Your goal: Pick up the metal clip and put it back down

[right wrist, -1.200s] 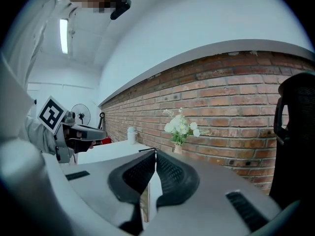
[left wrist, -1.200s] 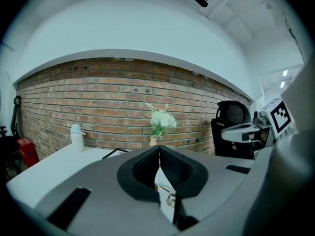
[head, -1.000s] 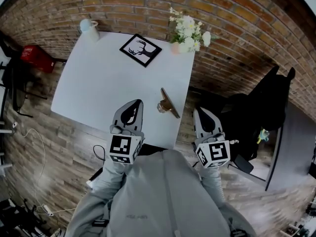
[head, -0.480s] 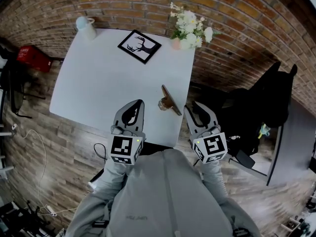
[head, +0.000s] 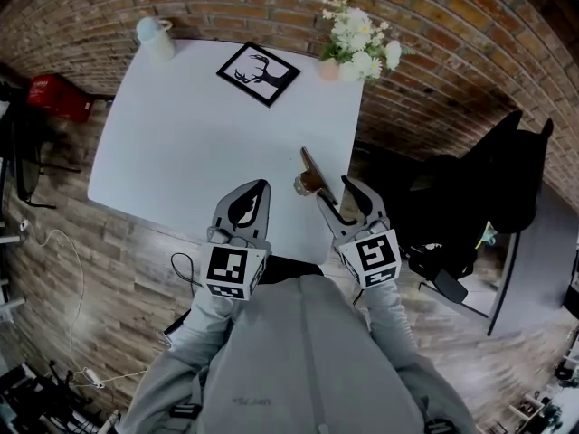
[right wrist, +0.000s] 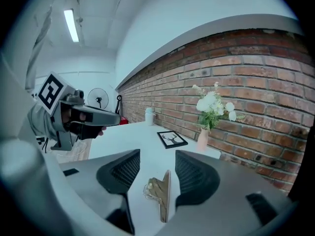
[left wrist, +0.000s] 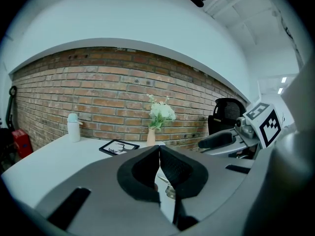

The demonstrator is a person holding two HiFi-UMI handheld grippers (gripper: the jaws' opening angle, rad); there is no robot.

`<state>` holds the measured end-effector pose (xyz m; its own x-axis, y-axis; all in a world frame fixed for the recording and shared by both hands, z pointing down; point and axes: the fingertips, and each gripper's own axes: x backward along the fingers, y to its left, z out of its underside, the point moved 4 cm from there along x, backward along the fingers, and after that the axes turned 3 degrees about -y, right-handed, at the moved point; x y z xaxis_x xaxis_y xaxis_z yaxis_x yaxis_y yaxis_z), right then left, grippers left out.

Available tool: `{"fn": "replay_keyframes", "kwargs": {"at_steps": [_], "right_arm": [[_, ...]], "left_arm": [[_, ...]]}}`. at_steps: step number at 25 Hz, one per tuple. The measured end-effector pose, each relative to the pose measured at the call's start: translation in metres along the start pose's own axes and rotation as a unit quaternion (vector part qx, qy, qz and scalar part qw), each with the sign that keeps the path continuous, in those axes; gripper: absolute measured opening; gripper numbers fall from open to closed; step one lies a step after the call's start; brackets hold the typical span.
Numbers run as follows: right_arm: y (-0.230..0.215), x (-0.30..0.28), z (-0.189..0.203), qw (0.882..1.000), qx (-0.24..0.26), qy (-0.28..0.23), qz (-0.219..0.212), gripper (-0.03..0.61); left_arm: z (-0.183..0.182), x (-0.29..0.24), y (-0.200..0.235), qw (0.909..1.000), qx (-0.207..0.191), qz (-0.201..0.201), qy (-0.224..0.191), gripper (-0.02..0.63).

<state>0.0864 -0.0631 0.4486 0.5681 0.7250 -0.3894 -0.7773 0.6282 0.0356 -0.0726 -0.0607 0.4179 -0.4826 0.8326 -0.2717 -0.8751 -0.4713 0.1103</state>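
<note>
A: What are the right gripper's fingers doing?

B: They are spread, and they have just been opening. The clip lies on the table in the gap between them. Neither pad touches it.

A: And the left gripper?

B: Its fingers are pressed together with nothing in them. They block most of what sits behind. Only a small shiny bit shows low beside them, and I cannot tell what it is.

A: What else is hard to see?

B: In the right gripper view the clip's near end is cut off by the gripper's own body. In the head view the clip is small and its loop is only a blur. Both grippers cover parts of the table's near edge there.

A: How does the clip look?

B: It is dull gold-brown metal. There is a long flat strip that seems to stand on its edge, with a folded spring part and a thin wire loop on its left side.

A: Where exactly is it?

B: It is by the right edge of the table, toward the near corner. That puts it just ahead of the right gripper and to the right of the left gripper. A picture frame, a vase of flowers and a cup stand well apart from it on the far side, by the brick wall.
</note>
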Motion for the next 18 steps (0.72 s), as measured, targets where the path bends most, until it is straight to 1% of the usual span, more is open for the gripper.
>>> {"fn": "replay_keyframes", "kwargs": {"at_steps": [8,18], "right_arm": [[0.015,-0.034,0.044,0.997,0.031,0.063,-0.022,0.231],[0.017,-0.074,0.085,0.990,0.059,0.120,-0.035,0.247]], "left_arm": [[0.018,-0.005,0.003,0.9999,0.008,0.006,0.014,0.026],[0.037,-0.022,0.004,0.9993,0.014,0.013,0.032,0.026]]}}
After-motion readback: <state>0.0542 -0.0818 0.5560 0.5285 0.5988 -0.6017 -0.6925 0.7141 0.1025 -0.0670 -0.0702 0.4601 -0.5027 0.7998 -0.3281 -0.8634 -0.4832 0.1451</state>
